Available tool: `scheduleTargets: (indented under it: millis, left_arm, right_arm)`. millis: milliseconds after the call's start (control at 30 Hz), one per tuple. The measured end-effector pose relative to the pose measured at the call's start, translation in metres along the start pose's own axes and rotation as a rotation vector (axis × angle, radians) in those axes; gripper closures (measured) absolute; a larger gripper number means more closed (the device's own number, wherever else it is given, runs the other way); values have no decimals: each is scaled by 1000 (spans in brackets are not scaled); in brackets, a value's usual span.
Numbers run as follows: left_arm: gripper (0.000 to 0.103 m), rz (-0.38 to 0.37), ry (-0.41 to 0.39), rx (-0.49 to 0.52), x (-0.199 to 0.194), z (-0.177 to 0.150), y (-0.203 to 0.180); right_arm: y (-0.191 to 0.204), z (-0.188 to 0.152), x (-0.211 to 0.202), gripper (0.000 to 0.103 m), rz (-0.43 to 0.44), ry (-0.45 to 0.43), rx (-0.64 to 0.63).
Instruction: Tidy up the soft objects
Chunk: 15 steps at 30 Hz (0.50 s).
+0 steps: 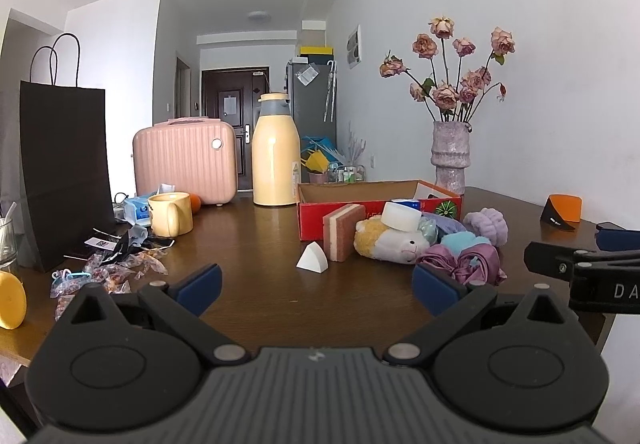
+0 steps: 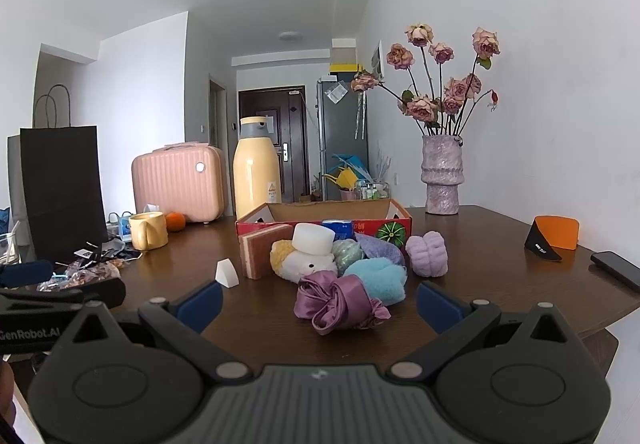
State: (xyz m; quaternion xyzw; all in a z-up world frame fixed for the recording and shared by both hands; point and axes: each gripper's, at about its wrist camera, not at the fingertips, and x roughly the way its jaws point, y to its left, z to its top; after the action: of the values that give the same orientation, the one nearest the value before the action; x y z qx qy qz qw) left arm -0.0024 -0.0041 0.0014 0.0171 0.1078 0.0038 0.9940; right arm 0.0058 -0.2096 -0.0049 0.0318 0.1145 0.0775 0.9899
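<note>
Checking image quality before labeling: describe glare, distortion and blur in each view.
Left wrist view: a window highlight glares on the yellow flask, and fisheye bends the walls. Right wrist view: reflections streak the table near the vase; the purple satin cloth stays sharp.

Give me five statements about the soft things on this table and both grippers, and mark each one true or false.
1. The right gripper is shut on the crumpled purple satin cloth. False: its jaws stand open and the cloth lies on the table between and ahead of them.
2. A white foam block rests on top of the white and yellow plush toy. True.
3. The pink and beige sponge lies inside the red cardboard box. False: it stands on the table in front of the box.
4. The left gripper is open and holds nothing. True.
5. The small white wedge sponge sits on the brown wooden table. True.
</note>
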Motion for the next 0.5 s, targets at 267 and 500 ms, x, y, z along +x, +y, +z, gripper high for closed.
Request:
scheduleTargets:
  millis: [267, 500]
  left_arm:
    - [0, 2, -5, -2, -1, -1, 1]
    - [0, 9, -8, -13, 0, -1, 5]
  right_arm:
    - [0, 1, 0, 0, -5, -5, -4]
    - [2, 1, 0, 0, -4, -8, -7]
